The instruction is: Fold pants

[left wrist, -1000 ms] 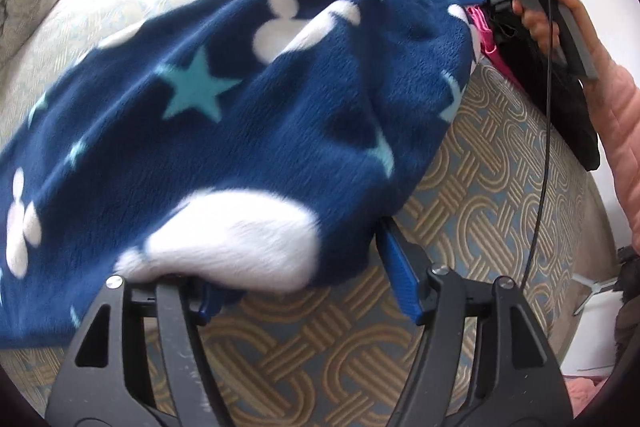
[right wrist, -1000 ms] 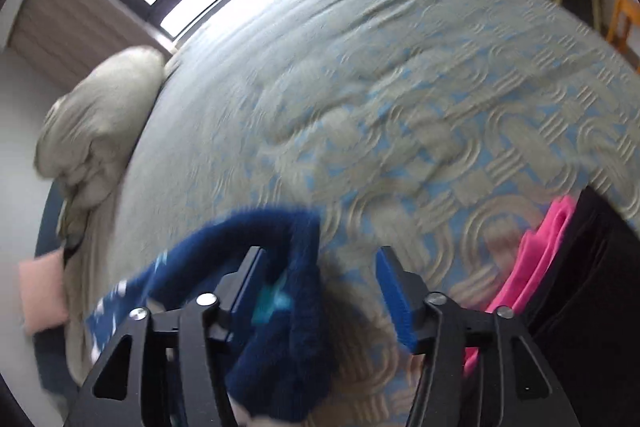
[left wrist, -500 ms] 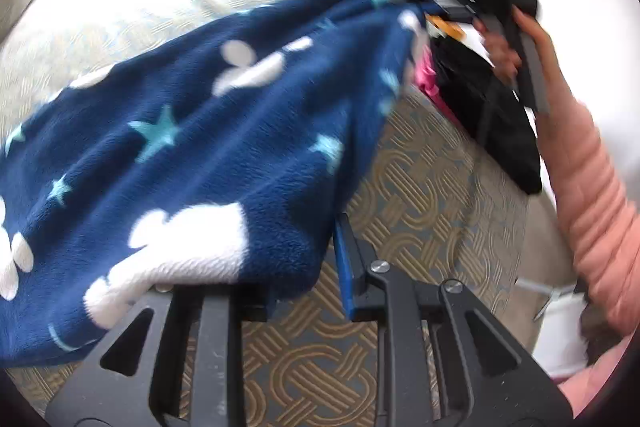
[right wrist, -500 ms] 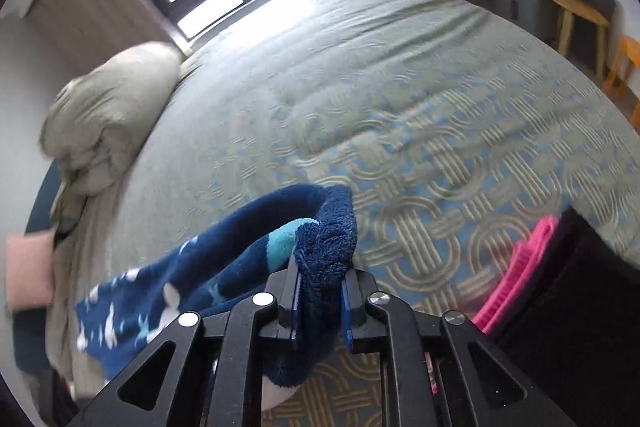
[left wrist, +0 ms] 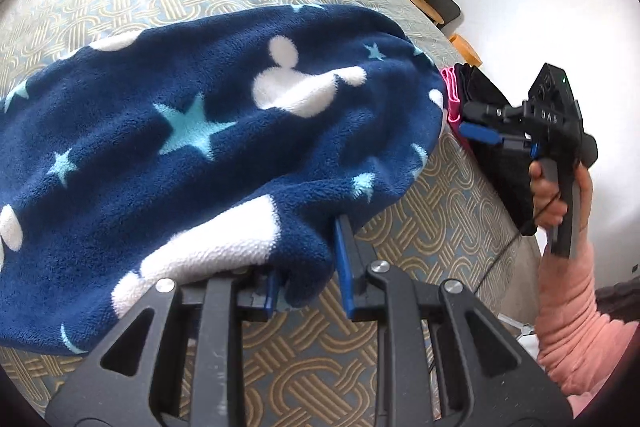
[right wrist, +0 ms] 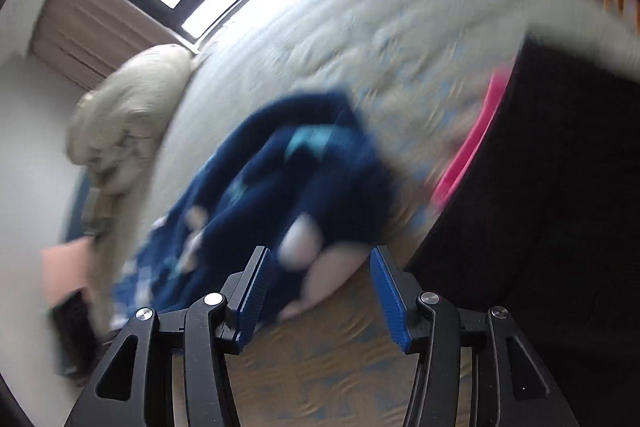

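The navy fleece pants [left wrist: 200, 147], with white mouse shapes and light blue stars, lie in a folded heap on the patterned bed cover. My left gripper [left wrist: 306, 267] has its jaws partly apart with the near hem of the pants between them. My right gripper [right wrist: 320, 291] is open and empty, held just off the pants' right end [right wrist: 304, 187]; that view is blurred. In the left wrist view the right gripper [left wrist: 480, 133] sits at the right, clear of the pants.
The bed cover [left wrist: 420, 247] has a gold woven-loop pattern. A pink garment [left wrist: 452, 99] and a black garment [left wrist: 496, 163] lie at the right edge of the bed. A rolled duvet [right wrist: 124, 123] lies near the window. Stools [left wrist: 440, 7] stand beyond the bed.
My right gripper has opened and let go of the pants' end, which dropped onto the bed. My left gripper's jaws have widened slightly around the hem. The pants lie lower and flatter.
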`<state>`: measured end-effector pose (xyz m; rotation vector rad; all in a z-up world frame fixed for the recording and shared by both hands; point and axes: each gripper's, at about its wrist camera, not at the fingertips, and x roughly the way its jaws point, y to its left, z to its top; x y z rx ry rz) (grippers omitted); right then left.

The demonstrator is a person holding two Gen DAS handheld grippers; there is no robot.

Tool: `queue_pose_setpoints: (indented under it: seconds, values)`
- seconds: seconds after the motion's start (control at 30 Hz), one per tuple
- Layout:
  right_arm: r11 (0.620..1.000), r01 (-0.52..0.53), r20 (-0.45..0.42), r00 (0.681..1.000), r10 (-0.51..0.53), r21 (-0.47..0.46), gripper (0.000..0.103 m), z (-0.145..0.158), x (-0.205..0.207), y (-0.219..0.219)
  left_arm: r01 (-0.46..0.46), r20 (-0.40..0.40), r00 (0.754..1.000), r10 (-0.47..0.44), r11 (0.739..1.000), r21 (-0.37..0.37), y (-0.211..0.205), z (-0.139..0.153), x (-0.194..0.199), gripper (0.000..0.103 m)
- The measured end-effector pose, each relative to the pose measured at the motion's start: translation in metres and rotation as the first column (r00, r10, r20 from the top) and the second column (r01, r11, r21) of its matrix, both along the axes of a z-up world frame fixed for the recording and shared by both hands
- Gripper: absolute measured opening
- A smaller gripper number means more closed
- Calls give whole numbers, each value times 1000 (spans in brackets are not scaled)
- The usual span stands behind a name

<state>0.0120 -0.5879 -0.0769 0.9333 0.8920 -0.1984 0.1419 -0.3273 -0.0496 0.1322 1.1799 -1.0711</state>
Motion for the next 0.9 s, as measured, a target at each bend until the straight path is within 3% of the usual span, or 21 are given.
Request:
queue_pose_setpoints:
  seconds: [0.07, 0.13, 0.17, 0.2, 0.27, 0.33, 0.43, 0.47, 0.5, 0.53, 0.57, 0.6, 0.67, 0.73, 0.77, 0.83, 0.9]
  values:
    - [1000, -20, 6, 1000, 20, 1, 53, 1, 4, 10, -6, 1, 1000, 6, 1000, 7, 2, 0, 1, 25]
    - [999, -30, 3, 1000, 30, 19, 63, -1, 13, 15, -16, 0, 1000, 16, 1000, 12, 2, -1, 1, 25]
    - [999, 4, -23, 1000, -2, 49, 71, -7, 18, 12, -17, -5, 1000, 17, 1000, 14, 1, -2, 1, 27]
    - [997, 47, -49, 998, -43, 68, 73, -13, 20, 9, -17, -12, 1000, 17, 1000, 16, 0, -4, 1, 31]
    - [984, 140, -105, 986, -129, 108, 73, -26, 25, 0, -5, -44, 999, 6, 1000, 15, -3, -10, -3, 58]
    - [966, 177, -69, 984, -167, 188, 73, -37, 32, -10, 27, -62, 998, -25, 999, 26, -9, -18, -14, 66]
    - [929, 241, 0, 968, -251, 283, 74, -48, 41, -26, 80, 6, 997, -80, 992, 98, -23, -31, -34, 66]
    - [922, 265, 6, 961, -278, 283, 74, -49, 44, -31, 91, 52, 994, -98, 988, 124, -28, -34, -40, 54]
    - [918, 288, 3, 954, -300, 273, 61, -49, 47, -34, 104, 100, 988, -119, 983, 149, -33, -35, -46, 41]
    - [922, 301, -12, 952, -307, 243, 26, -46, 51, -36, 107, 147, 980, -134, 978, 182, -37, -35, -50, 22]
    - [934, 292, -17, 955, -295, 205, 23, -39, 55, -35, 109, 163, 977, -141, 975, 192, -38, -33, -52, 23]
    - [941, 298, -7, 954, -300, 159, 22, -27, 56, -32, 119, 148, 978, -144, 978, 169, -35, -28, -53, 23]
    - [961, 276, 50, 960, -275, -21, 21, 14, 54, -16, 149, 150, 974, -167, 981, 124, -29, -15, -61, 22]
    - [949, 245, 77, 969, -234, -200, 21, 54, 51, -1, 202, 196, 955, -222, 972, 119, -28, -6, -79, 22]
    - [940, 239, 67, 971, -229, -242, 21, 63, 49, 2, 208, 218, 948, -231, 970, 123, -28, -5, -85, 23]
    - [932, 224, 0, 972, -233, -285, 23, 62, 46, -1, 198, 254, 940, -229, 970, 142, -31, -10, -94, 23]
    - [922, 135, -142, 970, -197, -362, 29, 40, 56, -4, 168, 225, 953, -205, 970, 175, -35, -27, -93, 23]
